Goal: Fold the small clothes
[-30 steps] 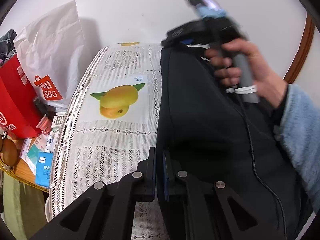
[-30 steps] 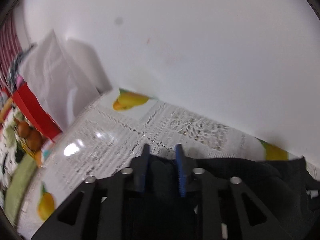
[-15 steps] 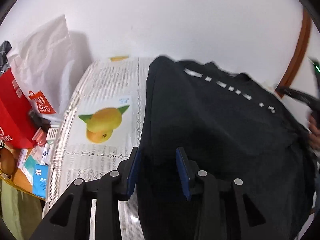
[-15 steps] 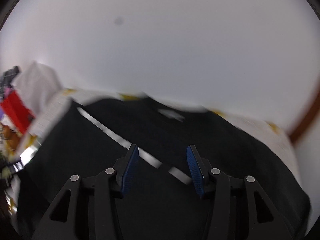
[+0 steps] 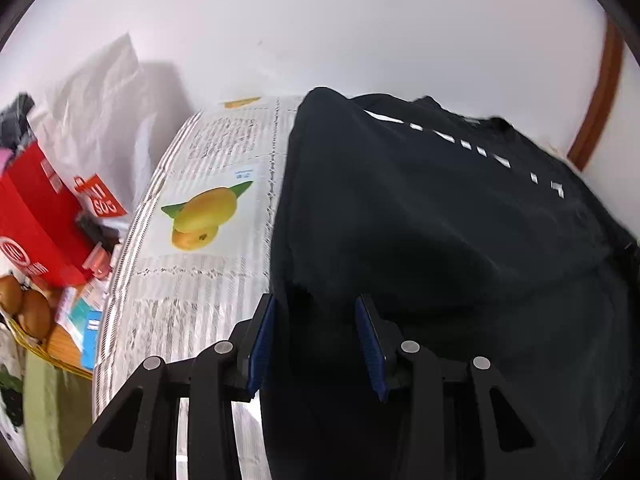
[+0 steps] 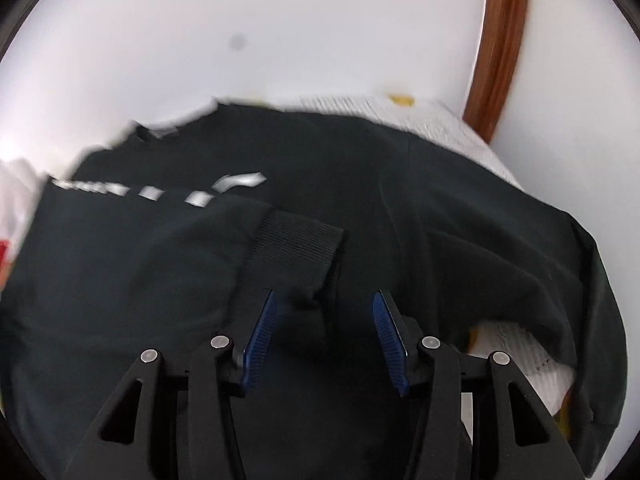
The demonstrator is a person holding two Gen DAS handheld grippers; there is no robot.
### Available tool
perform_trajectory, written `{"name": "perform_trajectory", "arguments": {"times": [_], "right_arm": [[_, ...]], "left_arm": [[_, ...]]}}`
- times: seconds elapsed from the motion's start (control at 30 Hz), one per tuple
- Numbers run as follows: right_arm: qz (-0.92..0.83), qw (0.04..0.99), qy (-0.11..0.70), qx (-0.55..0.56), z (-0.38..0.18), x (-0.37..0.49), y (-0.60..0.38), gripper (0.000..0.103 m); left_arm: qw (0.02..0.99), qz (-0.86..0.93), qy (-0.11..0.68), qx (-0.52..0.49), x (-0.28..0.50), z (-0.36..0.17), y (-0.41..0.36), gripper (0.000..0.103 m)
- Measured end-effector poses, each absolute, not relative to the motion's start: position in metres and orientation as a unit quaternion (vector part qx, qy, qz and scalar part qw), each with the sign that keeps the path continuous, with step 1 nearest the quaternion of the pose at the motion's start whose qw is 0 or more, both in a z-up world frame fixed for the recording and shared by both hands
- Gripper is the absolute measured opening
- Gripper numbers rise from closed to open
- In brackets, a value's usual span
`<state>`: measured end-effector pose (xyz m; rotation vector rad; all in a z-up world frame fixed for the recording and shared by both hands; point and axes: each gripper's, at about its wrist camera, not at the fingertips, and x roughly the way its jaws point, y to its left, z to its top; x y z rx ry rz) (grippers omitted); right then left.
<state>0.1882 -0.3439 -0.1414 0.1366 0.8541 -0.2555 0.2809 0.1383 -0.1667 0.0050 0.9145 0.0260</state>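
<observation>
A black sweatshirt [image 5: 440, 232] with a row of white marks lies spread on the table, its left side folded over. My left gripper [image 5: 318, 338] is open just above its near left edge, holding nothing. In the right wrist view the same sweatshirt [image 6: 420, 208] fills the middle, with a ribbed sleeve cuff [image 6: 296, 248] lying on top. My right gripper [image 6: 324, 334] is open over the cloth just behind that cuff, holding nothing.
A white lace tablecloth [image 5: 208, 264] with mango prints covers the table. At the left stand a red box [image 5: 32, 220], a white shopping bag [image 5: 100, 120] and small packets. A white wall is close behind, with a brown wooden trim [image 6: 496, 48] at the right.
Both grippers let go of the sweatshirt and opened wide. The right gripper has swung from the far left edge to the right, over the cuff. The left gripper pulled back slightly.
</observation>
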Motion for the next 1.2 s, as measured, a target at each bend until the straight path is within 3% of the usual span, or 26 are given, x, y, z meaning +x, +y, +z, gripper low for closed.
{"name": "perform_trajectory", "arguments": {"times": [0.1,0.27,0.5,0.6,0.8,0.83,0.87,0.97,1.2], "right_arm": [[-0.16,0.908,0.381,0.066,-0.12,0.149,-0.357,0.064],[-0.258,0.893,0.368,0.036,-0.119,0.074,-0.407,0.064],[-0.278,0.861,0.42,0.063,-0.162,0.019,-0.459,0.064],[-0.276,0.86,0.424,0.07,-0.177,0.011,-0.462,0.064],[-0.296,0.86,0.408,0.081,-0.189,0.006,-0.47,0.063],[-0.3,0.859,0.408,0.076,-0.19,0.007,-0.468,0.059],[-0.304,0.859,0.407,0.069,-0.189,0.007,-0.466,0.047],[-0.319,0.855,0.408,0.038,-0.191,0.008,-0.457,0.021],[-0.333,0.849,0.41,0.016,-0.19,-0.004,-0.45,0.015]], "left_arm": [[0.895,0.016,0.446,0.007,0.271,-0.173,0.133,0.039],[0.895,0.018,0.445,-0.003,0.247,-0.176,0.134,0.039],[0.898,0.026,0.439,-0.017,0.213,-0.184,0.135,0.039],[0.903,0.046,0.427,0.001,0.21,-0.188,0.13,0.051],[0.9,0.052,0.432,-0.02,0.212,-0.191,0.139,0.063],[0.9,0.053,0.433,-0.022,0.212,-0.191,0.14,0.065],[0.899,0.057,0.433,-0.02,0.212,-0.192,0.14,0.068],[0.898,0.064,0.434,-0.019,0.212,-0.192,0.14,0.073],[0.897,0.071,0.435,-0.019,0.212,-0.193,0.141,0.078]]}}
